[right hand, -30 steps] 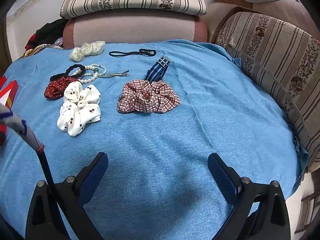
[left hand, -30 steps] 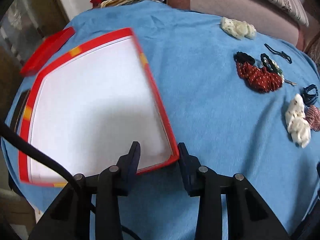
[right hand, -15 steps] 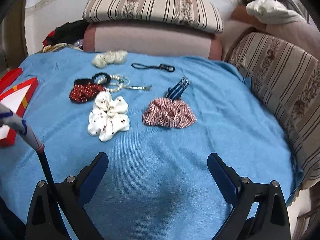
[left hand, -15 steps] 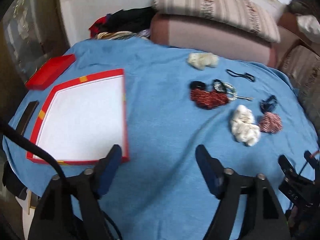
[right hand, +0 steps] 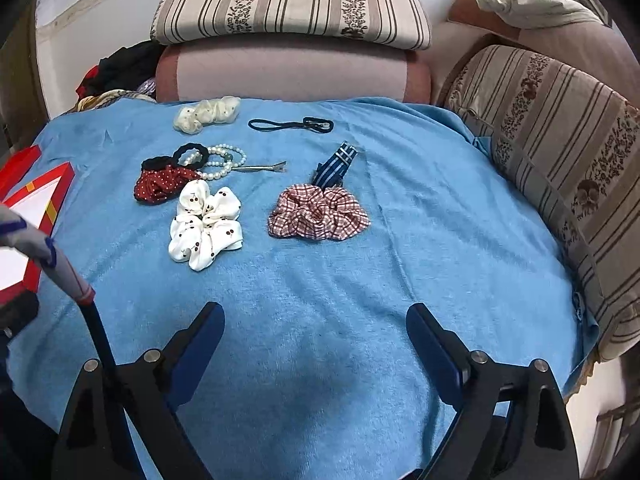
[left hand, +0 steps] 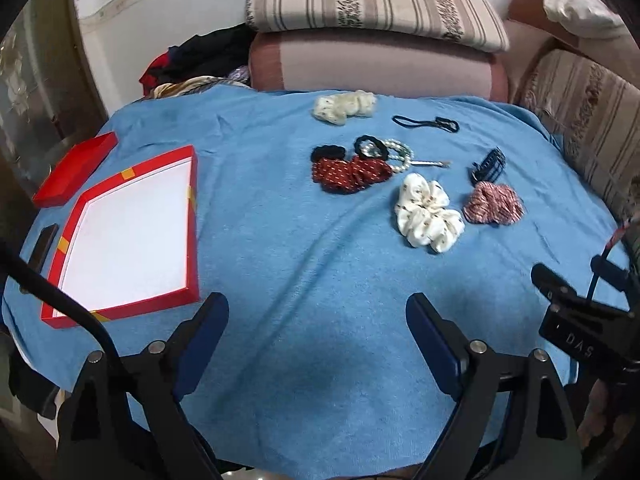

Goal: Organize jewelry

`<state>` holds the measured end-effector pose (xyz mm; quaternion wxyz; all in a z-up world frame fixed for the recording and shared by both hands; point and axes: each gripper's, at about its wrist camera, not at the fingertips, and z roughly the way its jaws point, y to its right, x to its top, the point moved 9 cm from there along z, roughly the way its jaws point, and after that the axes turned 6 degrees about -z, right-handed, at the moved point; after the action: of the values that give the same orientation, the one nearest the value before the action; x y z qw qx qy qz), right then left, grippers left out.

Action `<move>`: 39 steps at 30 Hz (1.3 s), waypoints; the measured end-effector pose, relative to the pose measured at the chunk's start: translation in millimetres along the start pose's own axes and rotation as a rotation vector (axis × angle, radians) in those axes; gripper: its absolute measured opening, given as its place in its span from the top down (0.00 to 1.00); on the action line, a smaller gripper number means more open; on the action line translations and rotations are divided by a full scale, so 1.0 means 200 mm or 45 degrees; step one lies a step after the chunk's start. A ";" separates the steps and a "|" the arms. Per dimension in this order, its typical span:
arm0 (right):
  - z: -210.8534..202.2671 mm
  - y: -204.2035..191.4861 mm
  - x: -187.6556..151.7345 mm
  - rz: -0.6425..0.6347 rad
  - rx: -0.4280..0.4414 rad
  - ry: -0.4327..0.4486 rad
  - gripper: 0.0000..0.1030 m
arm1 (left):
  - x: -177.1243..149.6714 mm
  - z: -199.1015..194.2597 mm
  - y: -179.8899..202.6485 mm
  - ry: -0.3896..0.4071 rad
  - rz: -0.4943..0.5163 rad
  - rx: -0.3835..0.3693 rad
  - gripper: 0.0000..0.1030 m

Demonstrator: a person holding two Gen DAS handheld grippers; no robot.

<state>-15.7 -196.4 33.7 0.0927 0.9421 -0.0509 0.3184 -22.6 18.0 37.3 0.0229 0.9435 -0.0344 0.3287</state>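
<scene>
A red-rimmed box [left hand: 193,216] with a white inside lies on the blue cloth, left of my left gripper [left hand: 316,308]. That gripper's jaws are opening with nothing between them. Ahead lie a white cherry scrunchie [left hand: 428,216] [right hand: 206,224], a plaid scrunchie [left hand: 494,208] [right hand: 318,212], a dark red dotted scrunchie [right hand: 164,184], a pearl bracelet [right hand: 228,160], a black hair tie [right hand: 192,154], a metal hair clip [right hand: 260,167], a blue striped strap [right hand: 336,162], a black band [right hand: 288,125] and a cream scrunchie [right hand: 208,114]. My right gripper [right hand: 315,314] hovers wide over bare cloth, its jaws closing slightly on nothing.
The red lid [left hand: 76,168] lies beyond the box at the far left, and a dark phone [left hand: 42,244] sits by the table's left edge. Striped sofa cushions [right hand: 560,152] border the back and right. Clothes [left hand: 192,60] are piled at the back left.
My left gripper has let go of the box's near corner, opened wide, and pulled back up and to the right. The right gripper has risen a little.
</scene>
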 end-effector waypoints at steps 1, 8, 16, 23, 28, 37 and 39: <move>-0.01 0.00 0.00 0.000 -0.003 0.000 0.09 | -0.01 0.00 0.02 -0.005 0.004 -0.007 0.13; -0.02 0.02 -0.01 -0.002 -0.008 -0.016 0.09 | -0.05 0.00 0.07 -0.023 0.039 -0.025 0.13; -0.01 0.05 -0.02 0.017 -0.028 -0.026 0.09 | -0.07 0.00 0.08 -0.026 0.053 -0.029 0.13; 0.01 0.05 -0.02 0.008 -0.042 -0.033 0.09 | -0.07 0.03 0.11 -0.049 0.067 -0.015 0.13; 0.03 0.06 -0.03 0.011 -0.042 -0.042 0.09 | -0.09 0.06 0.12 -0.092 0.067 -0.041 0.13; 0.10 0.08 -0.05 0.036 -0.016 -0.078 0.09 | -0.08 0.13 0.11 -0.128 0.067 -0.031 0.13; 0.13 0.10 -0.06 0.057 -0.002 -0.090 0.09 | -0.06 0.16 0.11 -0.138 0.059 -0.034 0.13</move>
<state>-13.0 -221.1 10.2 0.0843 0.9513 -0.0754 0.2869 -14.5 -5.3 5.4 0.0262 0.9584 -0.0618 0.2773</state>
